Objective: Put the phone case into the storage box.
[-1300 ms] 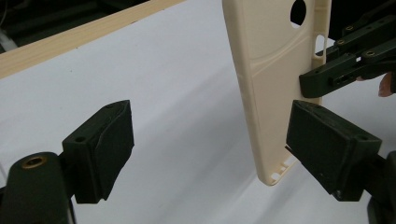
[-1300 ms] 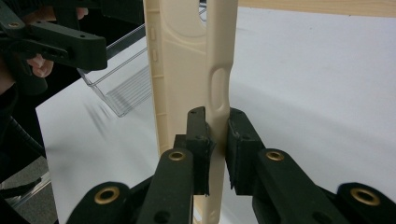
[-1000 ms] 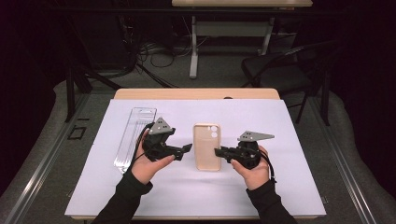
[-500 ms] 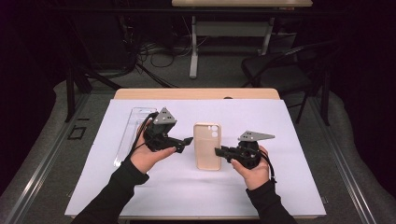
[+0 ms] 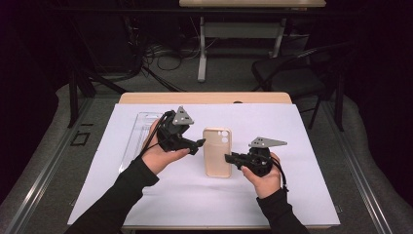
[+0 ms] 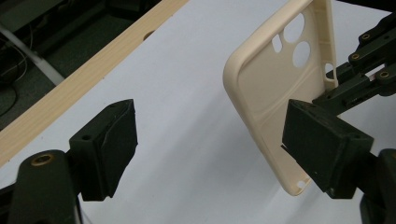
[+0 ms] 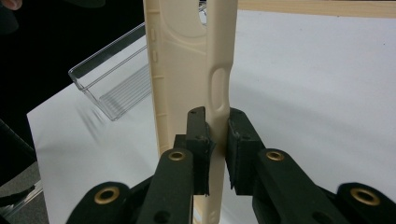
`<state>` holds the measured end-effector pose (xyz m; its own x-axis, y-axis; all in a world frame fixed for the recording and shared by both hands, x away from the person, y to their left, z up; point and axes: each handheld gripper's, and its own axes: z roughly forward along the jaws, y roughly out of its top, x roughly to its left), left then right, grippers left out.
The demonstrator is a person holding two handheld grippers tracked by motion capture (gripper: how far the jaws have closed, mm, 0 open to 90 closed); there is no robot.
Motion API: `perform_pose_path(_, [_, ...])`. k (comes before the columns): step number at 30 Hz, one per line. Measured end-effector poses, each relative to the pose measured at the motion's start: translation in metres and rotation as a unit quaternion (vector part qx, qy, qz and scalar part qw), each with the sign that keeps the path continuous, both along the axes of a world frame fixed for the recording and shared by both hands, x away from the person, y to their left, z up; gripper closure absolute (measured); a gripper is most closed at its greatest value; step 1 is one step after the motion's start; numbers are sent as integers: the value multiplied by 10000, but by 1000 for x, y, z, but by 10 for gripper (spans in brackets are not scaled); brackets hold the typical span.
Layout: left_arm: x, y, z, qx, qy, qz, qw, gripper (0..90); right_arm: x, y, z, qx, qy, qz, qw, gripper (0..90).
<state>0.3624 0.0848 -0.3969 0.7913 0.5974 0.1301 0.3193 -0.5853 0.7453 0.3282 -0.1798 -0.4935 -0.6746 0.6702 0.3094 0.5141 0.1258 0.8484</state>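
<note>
A beige phone case (image 5: 217, 151) lies lengthwise at the middle of the white sheet, its camera cut-outs at the far end. My right gripper (image 5: 229, 158) is shut on the case's right side wall; in the right gripper view the two pads (image 7: 217, 149) pinch that wall of the case (image 7: 187, 60) just below a button slot. Just left of the case, my left gripper (image 5: 199, 144) is open. In the left gripper view its jaws (image 6: 215, 149) stand wide apart, with the case's (image 6: 271, 93) hollow inside close to the right pad (image 6: 327, 144). Whether they touch I cannot tell.
A clear plastic tray (image 5: 141, 131) sits on the sheet behind my left hand, also seen as the clear tray (image 7: 112, 79) past the case. The white sheet (image 5: 292, 195) covers the table; the wooden far edge (image 5: 204, 97) shows. Chairs and cables lie beyond.
My left gripper has moved a little farther from the person and to the right, closer to the case's left edge. The right gripper and the case have stayed in place.
</note>
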Motion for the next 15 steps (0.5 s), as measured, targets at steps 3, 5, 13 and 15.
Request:
perform_pose_path(3, [2,-3,2,121,-8,-39,9999,197,0,0,0,-14,6,4,10000,815])
perform_pose_path(5, [4,-5,4,187,-4,-48,9998,199,0,0,0,-2,-5,-1,10000,815])
perform_pose_path(13, [6,-13,8,342,-55,-90,9994,242,0,1,-1,-19,-15,8,10000,815])
perform_pose_path(15, [5,-16,8,384,-144,-57,9991,279,-1,1,-1,-15,-26,-4,10000,815])
